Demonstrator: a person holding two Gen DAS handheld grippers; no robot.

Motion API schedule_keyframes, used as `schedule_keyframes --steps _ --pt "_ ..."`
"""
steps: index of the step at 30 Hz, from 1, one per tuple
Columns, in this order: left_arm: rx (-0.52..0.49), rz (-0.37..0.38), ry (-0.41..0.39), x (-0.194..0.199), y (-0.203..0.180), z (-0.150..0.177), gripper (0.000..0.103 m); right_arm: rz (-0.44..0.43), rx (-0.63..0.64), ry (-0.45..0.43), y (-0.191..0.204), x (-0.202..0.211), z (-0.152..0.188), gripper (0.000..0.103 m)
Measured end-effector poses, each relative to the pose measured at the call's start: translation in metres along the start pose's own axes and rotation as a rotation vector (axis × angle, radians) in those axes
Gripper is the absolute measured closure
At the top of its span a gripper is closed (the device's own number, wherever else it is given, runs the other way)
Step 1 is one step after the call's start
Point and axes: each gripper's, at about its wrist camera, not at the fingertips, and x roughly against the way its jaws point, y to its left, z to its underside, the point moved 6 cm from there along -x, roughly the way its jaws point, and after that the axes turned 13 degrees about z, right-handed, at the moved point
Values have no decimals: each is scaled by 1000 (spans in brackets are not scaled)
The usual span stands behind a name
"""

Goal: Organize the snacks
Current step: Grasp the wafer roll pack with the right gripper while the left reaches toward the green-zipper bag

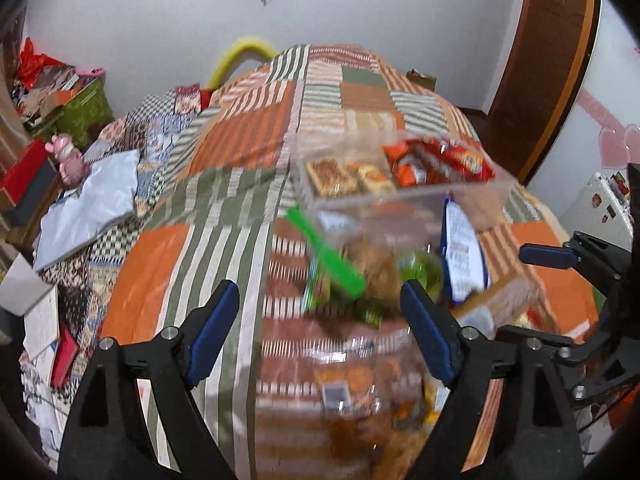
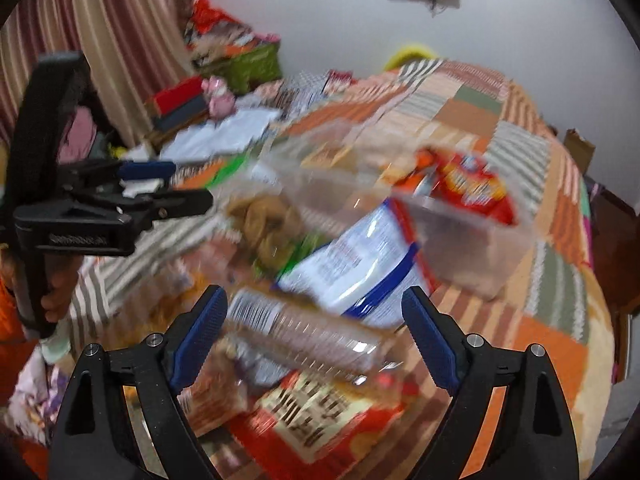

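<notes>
Two grippers, both with blue-padded fingers spread wide and nothing between them. The left gripper (image 1: 320,312) hovers over the near end of the snack pile; the right gripper (image 2: 314,316) hangs above a blurred heap of packets. Each appears at the edge of the other's view, the right one at the far right of the left camera, the left one at the far left of the right camera.

Surface: a bed covered by a patchwork quilt (image 1: 240,132) in orange, green and cream stripes.

Container: one clear plastic box (image 1: 400,184) standing on the quilt beyond the loose snacks. Contents: red and orange snack packets (image 1: 440,160) on its right side, tan wafer-like bars (image 1: 332,178) on its left.

Loose items in front of the box, all motion-blurred:
- a white and blue bag (image 2: 360,264), lying just beside the box;
- a brown lumpy snack (image 2: 268,220), left of that bag;
- a green strip (image 1: 326,252), angled across the pile;
- a red packet with dark lettering (image 2: 316,412), nearest the right camera;
- a clear wrapper with a barcode (image 2: 280,324), lying between the right fingers' line of sight and the white bag.

Off the quilt's left side: a pink toy figure (image 1: 68,160), a white sheet (image 1: 96,204), red boxes (image 1: 24,168).
</notes>
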Motion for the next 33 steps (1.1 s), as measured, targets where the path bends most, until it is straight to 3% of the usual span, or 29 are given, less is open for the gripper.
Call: schedule_keyframes --steps 8,17,20,25,33 --pt "51 19 29 3 7 37 20 48 88 56 4 -22 10 16" --pt "59 34 41 -2 2 45 20 40 134 123 5 -36 15 22" --pt "63 39 43 -4 1 45 20 45 185 138 9 -35 19 26" --pt "71 46 46 -5 0 47 20 31 234 156 9 -31 17 47" --pt "69 37 36 -3 1 43 20 11 197 88 2 -5 15 56"
